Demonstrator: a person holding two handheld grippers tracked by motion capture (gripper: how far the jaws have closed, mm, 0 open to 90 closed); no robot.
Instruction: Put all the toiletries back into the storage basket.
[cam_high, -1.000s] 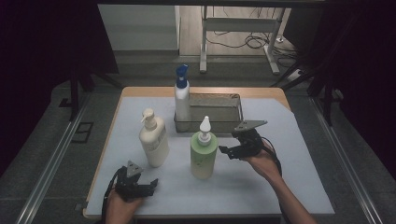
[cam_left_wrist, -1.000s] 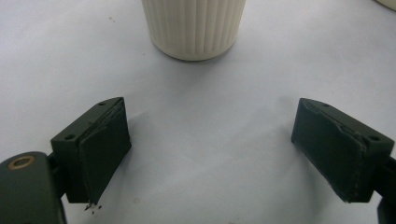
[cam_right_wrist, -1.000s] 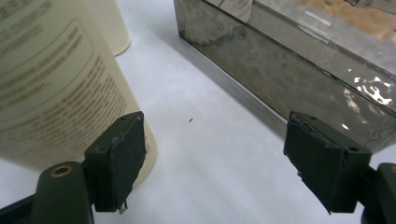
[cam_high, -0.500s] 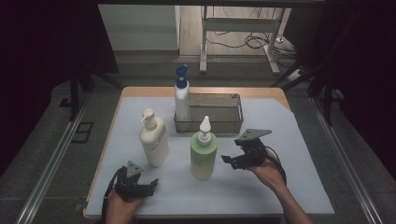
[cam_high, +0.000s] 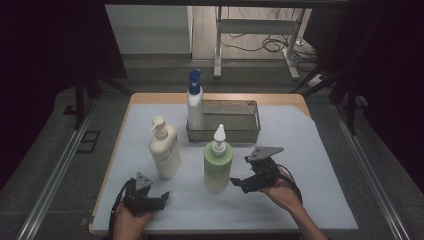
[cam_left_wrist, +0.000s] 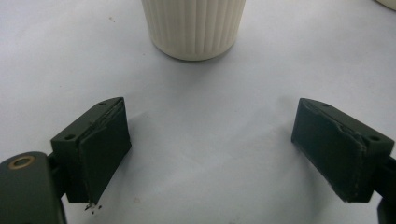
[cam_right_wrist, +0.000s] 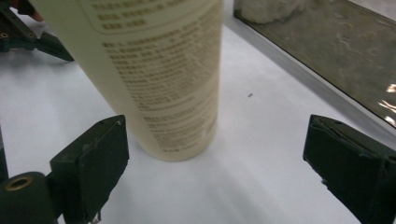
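The right gripper (cam_high: 239, 181), jaws just opening wide, holds nothing beside the green bottle (cam_high: 218, 166); the left gripper (cam_high: 161, 196) is open and empty too.

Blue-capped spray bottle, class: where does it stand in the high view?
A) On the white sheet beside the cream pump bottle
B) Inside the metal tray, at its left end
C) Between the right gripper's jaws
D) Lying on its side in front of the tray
B: the blue-capped spray bottle stands upright inside the metal tray, at its left end.
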